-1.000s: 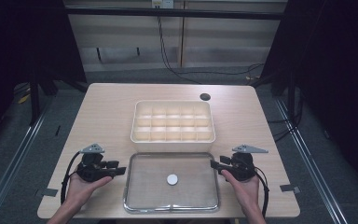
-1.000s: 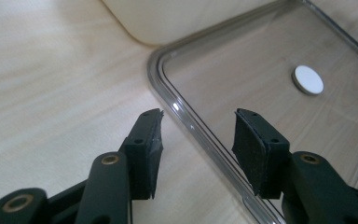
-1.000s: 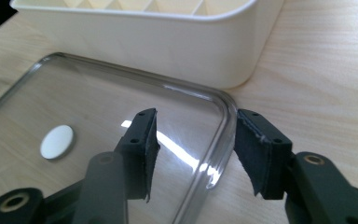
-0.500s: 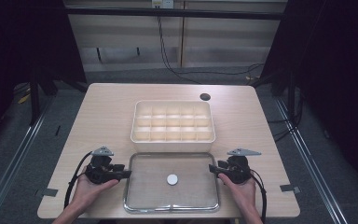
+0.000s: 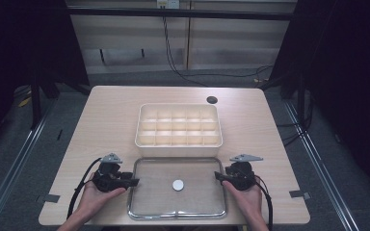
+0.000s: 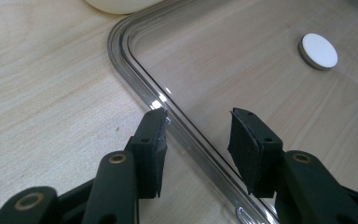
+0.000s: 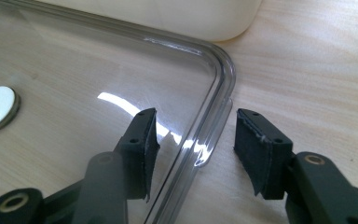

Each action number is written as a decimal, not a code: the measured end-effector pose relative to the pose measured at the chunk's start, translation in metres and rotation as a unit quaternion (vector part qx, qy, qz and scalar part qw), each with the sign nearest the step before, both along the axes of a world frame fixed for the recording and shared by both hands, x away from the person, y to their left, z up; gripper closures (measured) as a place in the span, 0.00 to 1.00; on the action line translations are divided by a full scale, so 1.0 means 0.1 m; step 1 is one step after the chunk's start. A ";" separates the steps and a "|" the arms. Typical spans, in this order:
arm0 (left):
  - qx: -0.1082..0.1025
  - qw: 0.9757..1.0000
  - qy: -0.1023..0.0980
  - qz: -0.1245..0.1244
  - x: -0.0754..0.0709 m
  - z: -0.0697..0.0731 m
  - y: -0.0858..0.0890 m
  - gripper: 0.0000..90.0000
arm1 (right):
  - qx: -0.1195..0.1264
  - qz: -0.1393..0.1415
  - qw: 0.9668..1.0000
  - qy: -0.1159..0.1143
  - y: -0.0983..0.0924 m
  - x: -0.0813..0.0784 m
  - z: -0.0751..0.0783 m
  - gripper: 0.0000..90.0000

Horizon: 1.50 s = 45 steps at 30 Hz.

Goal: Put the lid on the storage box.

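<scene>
The left gripper point(image 6: 196, 154) and right gripper point(image 7: 193, 154) were held partly open, their jaws having just closed and opened respectively, each straddling but not pinching a rim of the clear lid point(image 5: 192, 168) at the table's six o'clock. It was judged light, stiff, slippery; best gripped at opposite rims.

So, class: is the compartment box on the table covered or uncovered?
Uncovered. The cream box shows its open compartments, and the clear lid lies flat on the table beside it.

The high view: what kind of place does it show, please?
Probably a lab recording station: a lone wooden table ringed by dark curtains, loose cables on the floor behind, tape marks at its corners.
</scene>
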<state>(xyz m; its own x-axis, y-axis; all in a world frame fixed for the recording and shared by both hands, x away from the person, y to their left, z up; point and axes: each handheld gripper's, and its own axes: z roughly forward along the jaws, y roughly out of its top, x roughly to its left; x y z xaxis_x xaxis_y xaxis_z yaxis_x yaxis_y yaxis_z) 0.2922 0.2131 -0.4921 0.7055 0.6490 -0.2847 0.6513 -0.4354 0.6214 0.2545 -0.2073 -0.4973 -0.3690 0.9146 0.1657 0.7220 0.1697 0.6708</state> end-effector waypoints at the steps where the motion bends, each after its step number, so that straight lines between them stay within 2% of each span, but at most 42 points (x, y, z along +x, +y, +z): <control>1: 0.000 1.000 0.000 0.000 0.00 0.00 0.00 0.62 | -0.002 0.000 1.000 0.000 0.01 0.00 0.00 0.55; 4: 0.002 1.000 -0.003 -0.002 -0.01 0.00 -0.01 0.62 | -0.004 -0.002 1.000 0.000 0.02 0.00 0.00 0.56; 5: 0.004 1.000 -0.003 -0.003 -0.01 0.00 -0.01 0.70 | 0.002 -0.001 1.000 -0.001 0.03 0.00 0.00 0.56; 8: 0.005 1.000 0.003 -0.008 0.00 0.00 0.01 0.71 | 0.003 -0.004 1.000 -0.001 0.03 0.00 0.00 0.56; 10: 0.005 1.000 0.000 -0.008 0.00 0.00 0.00 0.71 | 0.023 -0.013 1.000 0.002 0.00 0.01 -0.01 0.56; 12: 0.005 1.000 0.000 -0.008 0.00 0.00 0.00 0.71 | 0.053 -0.024 0.998 0.010 -0.04 0.01 -0.02 0.58; 15: 0.000 1.000 0.005 -0.011 0.01 0.00 0.01 0.71 | 0.102 -0.044 0.993 0.024 -0.13 0.02 -0.04 0.64; 17: 0.000 1.000 0.005 -0.014 0.01 0.00 0.02 0.70 | 0.118 -0.049 0.991 0.034 -0.19 0.03 -0.05 0.70; 18: 0.000 1.000 0.005 -0.014 0.01 0.00 0.02 0.70 | 0.118 -0.049 0.991 0.034 -0.19 0.03 -0.05 0.70; 19: 0.000 1.000 0.001 -0.013 0.00 -0.01 0.01 0.70 | 0.148 -0.059 0.986 0.041 -0.23 0.04 -0.08 0.71; 20: 0.000 1.000 -0.001 -0.013 0.00 -0.01 0.01 0.70 | 0.163 -0.065 0.984 0.044 -0.26 0.04 -0.09 0.73; 21: 0.000 1.000 -0.001 -0.013 0.00 -0.01 0.01 0.70 | 0.163 -0.065 0.984 0.044 -0.26 0.04 -0.09 0.73; 22: -0.001 1.000 -0.002 -0.013 0.00 -0.01 0.01 0.70 | 0.187 -0.070 0.979 0.050 -0.30 0.03 -0.10 0.74; 23: 0.001 1.000 -0.004 -0.013 0.00 -0.01 0.01 0.70 | 0.187 -0.070 0.979 0.050 -0.30 0.03 -0.10 0.74; 24: 0.002 1.000 -0.005 -0.015 -0.01 -0.01 0.00 0.70 | 0.201 -0.077 0.975 0.051 -0.32 0.02 -0.10 0.75; 28: 0.002 1.000 -0.014 -0.013 -0.02 -0.01 0.00 0.70 | 0.213 -0.081 0.973 0.049 -0.33 0.01 -0.09 0.75; 30: 0.000 1.000 -0.011 -0.014 -0.02 -0.01 0.01 0.70 | 0.221 -0.082 0.971 0.048 -0.34 -0.01 -0.08 0.75; 31: -0.003 1.000 -0.009 -0.012 -0.02 -0.02 0.02 0.71 | 0.234 -0.082 0.968 0.045 -0.34 -0.01 -0.08 0.76; 33: -0.007 1.000 -0.006 -0.012 -0.02 -0.02 0.04 0.71 | 0.237 -0.083 0.967 0.044 -0.35 -0.01 -0.07 0.76; 34: -0.009 1.000 -0.006 -0.012 -0.02 -0.02 0.05 0.71 | 0.248 -0.080 0.965 0.042 -0.35 -0.02 -0.07 0.76; 37: -0.007 1.000 -0.009 -0.011 -0.03 -0.02 0.04 0.71 | 0.260 -0.075 0.962 0.041 -0.36 -0.02 -0.05 0.76; 38: -0.004 1.000 -0.014 -0.012 -0.04 -0.02 0.04 0.71 | 0.270 -0.074 0.959 0.041 -0.37 -0.02 -0.05 0.76; 41: -0.003 1.000 -0.012 -0.014 -0.03 -0.02 0.04 0.71 | 0.272 -0.072 0.959 0.038 -0.37 -0.02 -0.04 0.77; 43: -0.006 1.000 -0.009 -0.015 -0.02 -0.02 0.04 0.71 | 0.282 -0.059 0.957 0.044 -0.35 -0.01 -0.05 0.79; 45: -0.005 1.000 -0.010 -0.016 -0.03 -0.02 0.04 0.71 | 0.278 -0.056 0.958 0.043 -0.32 -0.01 -0.03 0.78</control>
<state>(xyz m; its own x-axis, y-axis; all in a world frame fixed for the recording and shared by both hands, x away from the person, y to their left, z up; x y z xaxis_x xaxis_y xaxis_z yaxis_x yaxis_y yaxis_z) 0.2895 0.2174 -0.4943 0.7309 0.6234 -0.2779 0.6254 -0.4487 0.6383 0.2534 -0.2395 -0.5006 -0.2360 0.7089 0.6647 0.7716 -0.2792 0.5716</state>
